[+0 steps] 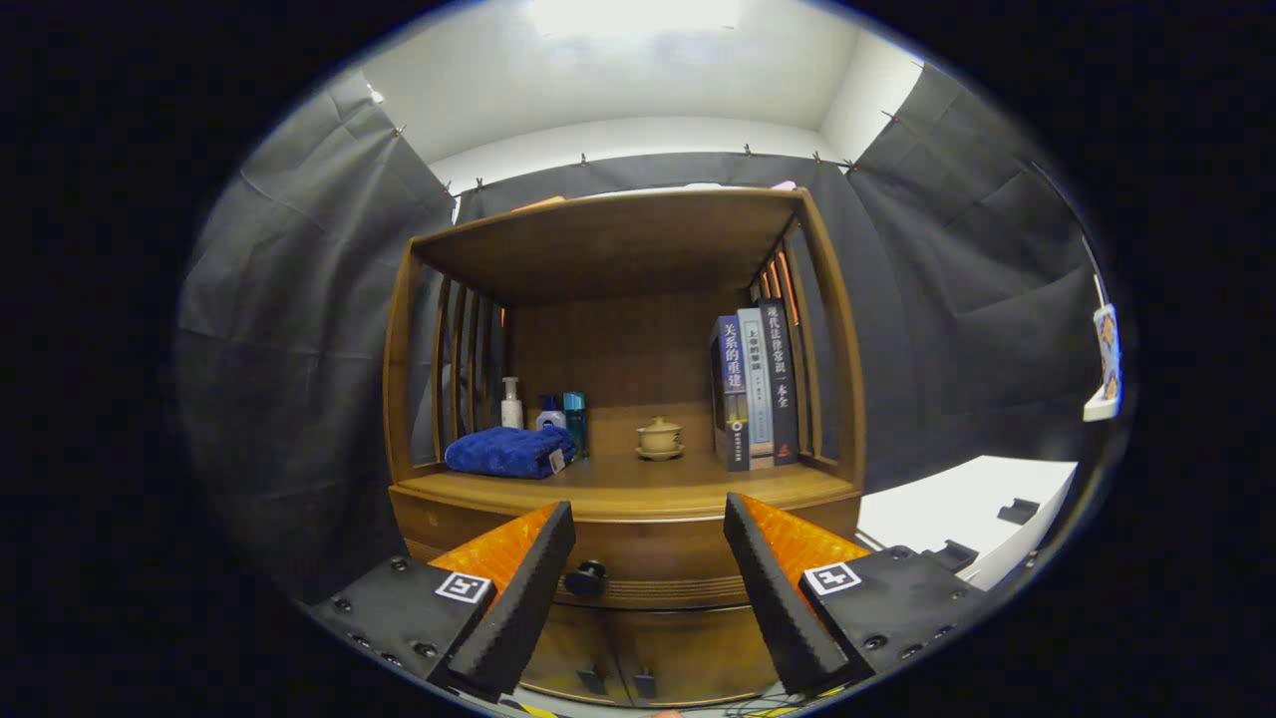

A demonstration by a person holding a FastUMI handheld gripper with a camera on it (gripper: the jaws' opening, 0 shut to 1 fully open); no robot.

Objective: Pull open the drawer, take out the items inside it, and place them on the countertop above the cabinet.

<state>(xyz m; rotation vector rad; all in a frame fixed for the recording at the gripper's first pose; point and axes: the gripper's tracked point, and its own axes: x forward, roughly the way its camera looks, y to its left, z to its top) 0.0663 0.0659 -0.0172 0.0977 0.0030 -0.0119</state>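
A wooden cabinet stands ahead with its drawer [648, 568] shut below the countertop [618, 494]. The drawer's dark round knob [586, 577] sits just ahead of my left finger, a little inside the gap. My gripper [648, 519] is open, its fingers spread wide with nothing between them, held in front of the drawer face. The drawer's contents are hidden.
On the countertop lie a folded blue towel [510, 451], three small bottles [543, 409], a lidded tea cup [660, 437] and three upright books [756, 384]. Slatted sides and a top shelf [608, 234] enclose it. A white table [972, 514] stands at the right. Two lower doors [618, 653] sit under the drawer.
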